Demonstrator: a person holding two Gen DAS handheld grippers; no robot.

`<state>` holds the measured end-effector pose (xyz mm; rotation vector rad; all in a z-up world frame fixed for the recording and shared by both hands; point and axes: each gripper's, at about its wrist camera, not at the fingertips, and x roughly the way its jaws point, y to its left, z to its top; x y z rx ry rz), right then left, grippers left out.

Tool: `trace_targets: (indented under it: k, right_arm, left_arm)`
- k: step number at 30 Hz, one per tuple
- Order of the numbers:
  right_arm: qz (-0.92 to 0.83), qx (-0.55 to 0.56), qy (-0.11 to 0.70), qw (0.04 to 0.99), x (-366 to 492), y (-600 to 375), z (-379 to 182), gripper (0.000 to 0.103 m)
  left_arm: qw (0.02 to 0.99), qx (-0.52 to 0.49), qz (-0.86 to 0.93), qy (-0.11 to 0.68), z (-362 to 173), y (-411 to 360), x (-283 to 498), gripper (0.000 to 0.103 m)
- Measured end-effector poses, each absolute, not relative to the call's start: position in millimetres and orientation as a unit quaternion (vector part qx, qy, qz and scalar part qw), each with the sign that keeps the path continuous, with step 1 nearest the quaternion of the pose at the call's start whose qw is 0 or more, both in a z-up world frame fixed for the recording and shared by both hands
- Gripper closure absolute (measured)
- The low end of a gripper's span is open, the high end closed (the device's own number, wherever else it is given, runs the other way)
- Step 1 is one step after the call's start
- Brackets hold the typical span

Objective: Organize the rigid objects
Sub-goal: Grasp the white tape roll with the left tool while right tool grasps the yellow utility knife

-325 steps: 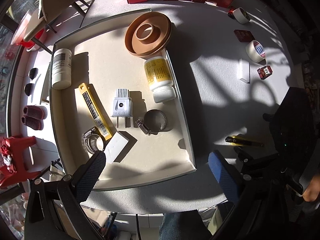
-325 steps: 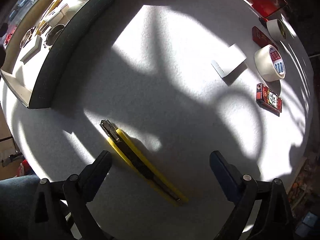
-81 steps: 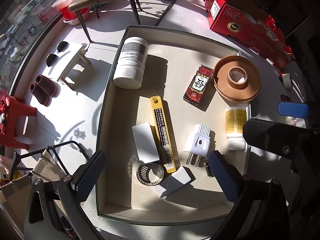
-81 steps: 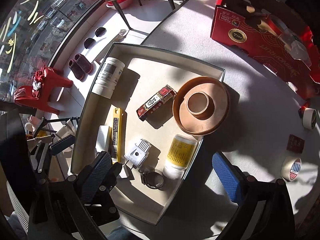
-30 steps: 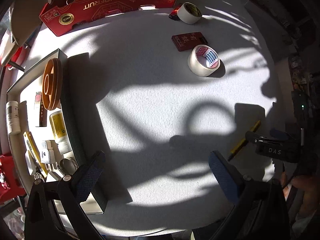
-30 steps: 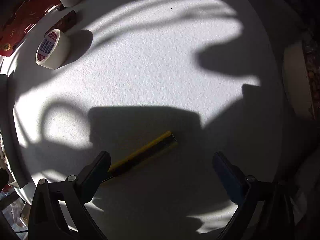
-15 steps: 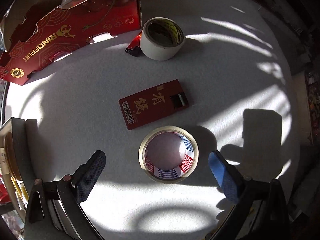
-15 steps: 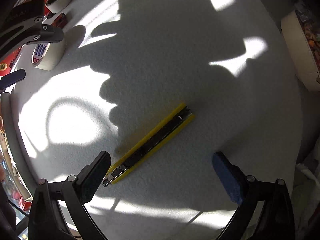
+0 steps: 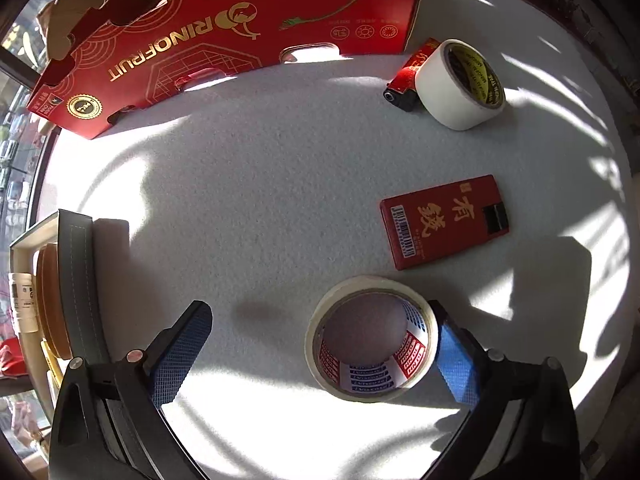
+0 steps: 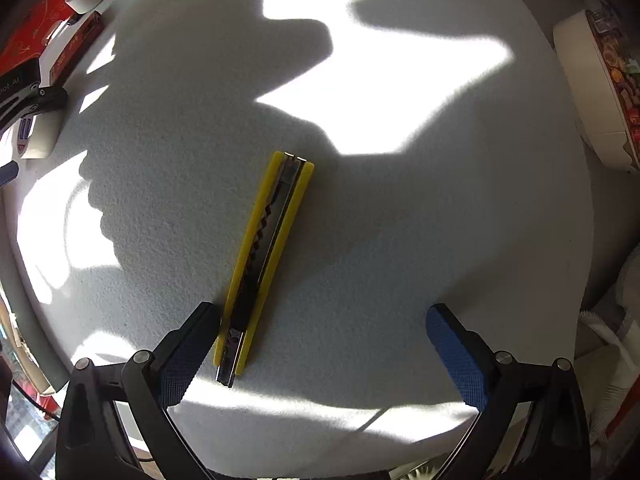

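Note:
A cream tape roll (image 9: 370,338) with red and blue print lies flat on the white table, between the fingers of my open left gripper (image 9: 320,354), close against the right finger (image 9: 456,364). Just beyond it lie a flat red box (image 9: 444,222) and a white tape roll (image 9: 460,84) with a small red and black object (image 9: 406,80) behind it. In the right wrist view a yellow utility knife (image 10: 266,264) lies on the table, its near end beside the left finger (image 10: 184,356) of my open right gripper (image 10: 320,356).
A large red fruit carton (image 9: 224,36) stands at the back. The dark-walled tray (image 9: 78,280) with a brown ring and a white bottle sits at the left edge. A white container (image 10: 596,92) sits off the table's right side. The other gripper's body (image 10: 24,92) shows at far left.
My left gripper has come down and forward, so the cream tape roll now sits between its fingers. My right gripper has closed in on the yellow knife, which now lies lengthwise ahead.

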<state>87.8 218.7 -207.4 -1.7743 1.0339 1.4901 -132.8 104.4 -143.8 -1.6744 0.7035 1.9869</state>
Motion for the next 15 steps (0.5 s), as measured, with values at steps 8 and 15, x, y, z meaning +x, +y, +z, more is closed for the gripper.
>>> trace_targets:
  k: [8, 15]
  right_arm:
    - [0.565, -0.639, 0.417, 0.312, 66, 212, -203, 0.0]
    - [0.589, -0.666, 0.358, 0.283, 46, 183, -202, 0.0]
  left_arm:
    - [0.248, -0.614, 0.705, 0.254, -148, 132, -113, 0.0]
    - [0.251, -0.627, 0.701, 0.228, -150, 133, -112, 0.0]
